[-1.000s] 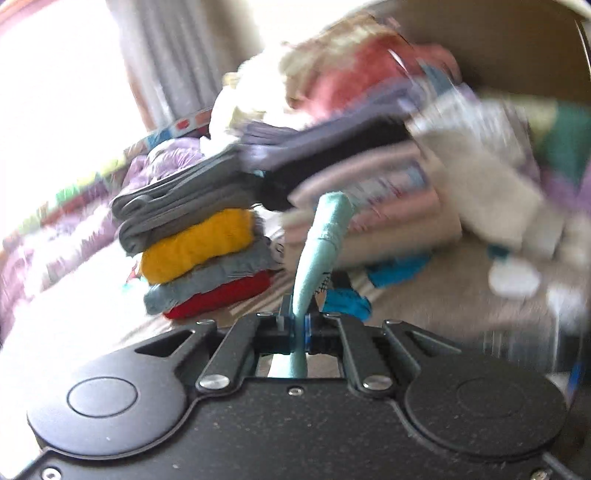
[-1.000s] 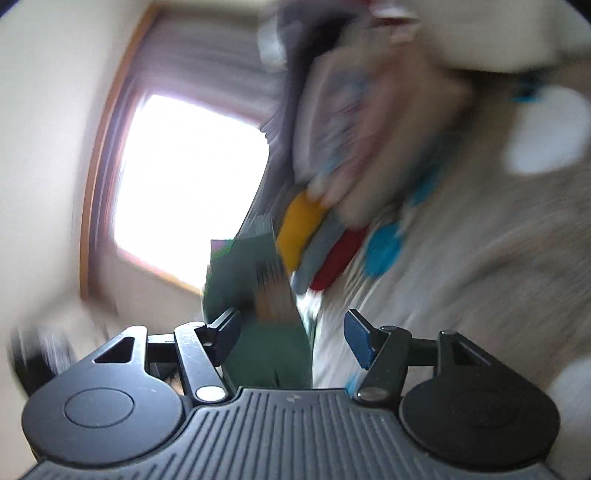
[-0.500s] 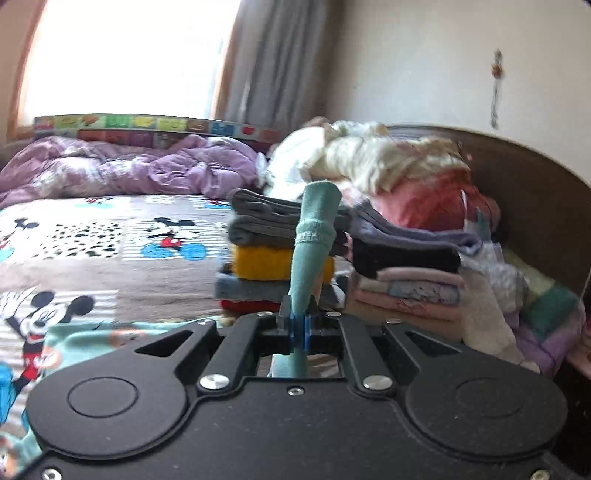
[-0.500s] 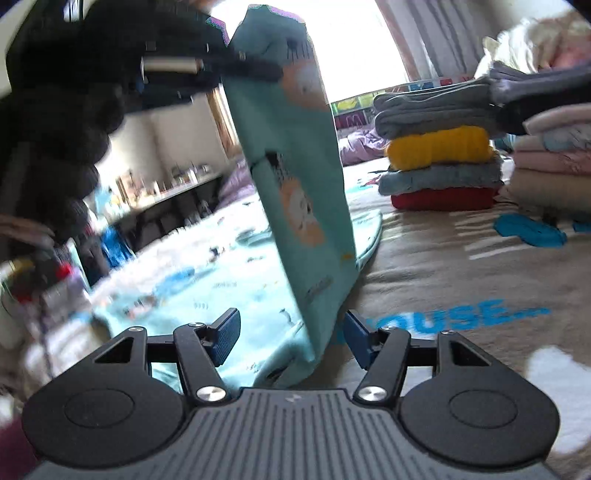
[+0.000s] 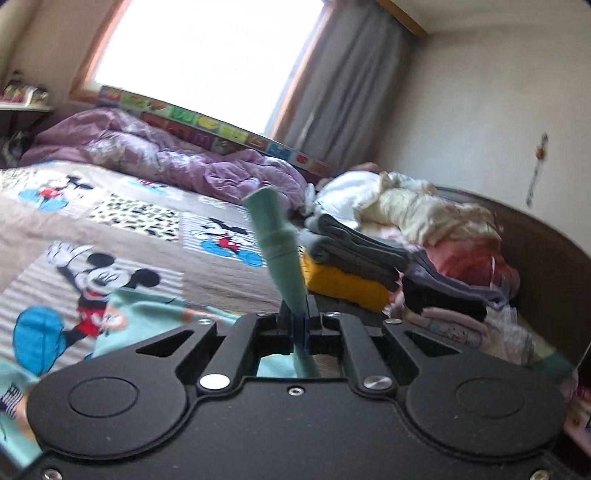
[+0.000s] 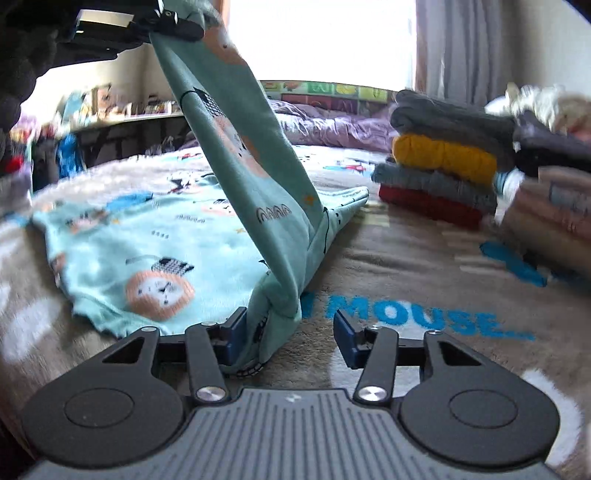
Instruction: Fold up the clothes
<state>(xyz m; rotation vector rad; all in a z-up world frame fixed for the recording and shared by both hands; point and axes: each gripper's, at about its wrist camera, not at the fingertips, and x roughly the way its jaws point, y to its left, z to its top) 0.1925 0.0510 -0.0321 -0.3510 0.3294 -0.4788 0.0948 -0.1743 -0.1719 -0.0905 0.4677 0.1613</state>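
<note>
A mint-green printed garment (image 6: 147, 236) lies spread on the bed. One long part of it is pulled up taut to the top left, where my left gripper (image 6: 173, 22) holds its end. In the left wrist view that gripper (image 5: 300, 332) is shut on the garment's darker teal cuff (image 5: 275, 229), which sticks up past the fingers. My right gripper (image 6: 290, 332) is low over the blanket, jaws closing around the garment's near folded corner (image 6: 277, 295). The cloth lies against the left pad (image 6: 232, 332); the right pad (image 6: 347, 339) stands apart from it.
A stack of folded clothes (image 6: 443, 173) stands at the right, with a looser heap (image 5: 424, 210) behind it against the dark headboard (image 5: 535, 258). A purple duvet (image 5: 147, 155) lies under the window. Printed bed blanket (image 6: 406, 266) shows around the garment.
Both views have rolled upright. The right gripper has come down to the garment's near corner and its jaws have narrowed. The left gripper has kept hold of the cuff and swung left.
</note>
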